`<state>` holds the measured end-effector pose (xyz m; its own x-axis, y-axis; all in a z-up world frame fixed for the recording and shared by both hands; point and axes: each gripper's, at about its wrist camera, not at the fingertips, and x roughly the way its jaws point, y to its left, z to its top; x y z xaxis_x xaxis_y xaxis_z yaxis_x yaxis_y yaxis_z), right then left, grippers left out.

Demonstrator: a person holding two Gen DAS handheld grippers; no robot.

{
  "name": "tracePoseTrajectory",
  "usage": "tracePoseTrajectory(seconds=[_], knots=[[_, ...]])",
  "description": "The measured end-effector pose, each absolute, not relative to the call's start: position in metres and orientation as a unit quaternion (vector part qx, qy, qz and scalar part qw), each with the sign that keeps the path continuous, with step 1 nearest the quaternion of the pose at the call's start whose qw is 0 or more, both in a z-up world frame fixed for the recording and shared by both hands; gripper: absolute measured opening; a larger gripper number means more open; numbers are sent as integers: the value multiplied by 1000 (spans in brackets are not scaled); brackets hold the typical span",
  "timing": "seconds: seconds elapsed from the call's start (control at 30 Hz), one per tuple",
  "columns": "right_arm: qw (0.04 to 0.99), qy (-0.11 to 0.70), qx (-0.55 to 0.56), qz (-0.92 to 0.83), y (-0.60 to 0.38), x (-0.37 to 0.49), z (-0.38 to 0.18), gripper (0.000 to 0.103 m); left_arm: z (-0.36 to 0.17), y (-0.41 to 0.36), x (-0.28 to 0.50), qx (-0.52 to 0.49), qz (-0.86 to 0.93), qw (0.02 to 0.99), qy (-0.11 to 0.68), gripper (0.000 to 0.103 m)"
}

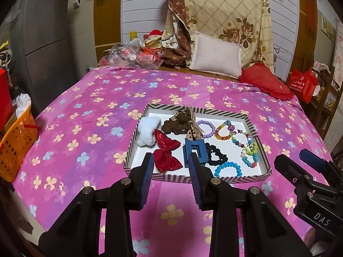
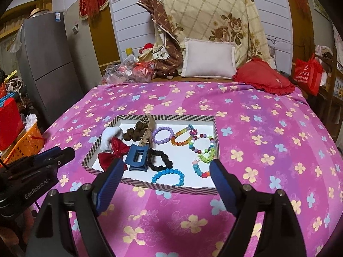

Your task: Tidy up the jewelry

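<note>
Two grippers, left (image 1: 171, 167) and right (image 2: 165, 171), jaws parted, empty, at tray's (image 2: 171, 189) near edge. Risk: bracelets (image 2: 199, 147) overlap; one lift drags neighbours. Soft bed (image 2: 257, 150) may tip tray.

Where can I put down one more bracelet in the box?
The tray is crowded. One bare white patch lies between the black scrunchie and the beaded bracelets; another sits in the near left corner beside the red bow. Outside the tray, the pink bedsheet is bare all around.
</note>
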<state>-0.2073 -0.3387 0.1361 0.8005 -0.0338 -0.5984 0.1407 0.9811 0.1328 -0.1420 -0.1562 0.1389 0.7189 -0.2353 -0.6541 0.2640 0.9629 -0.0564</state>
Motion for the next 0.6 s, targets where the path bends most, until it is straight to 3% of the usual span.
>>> tracePoseTrajectory(seconds=[0.6], knots=[[943, 317, 88, -47, -340, -206, 133, 85, 138, -157, -143, 25, -133, 928, 347, 34]])
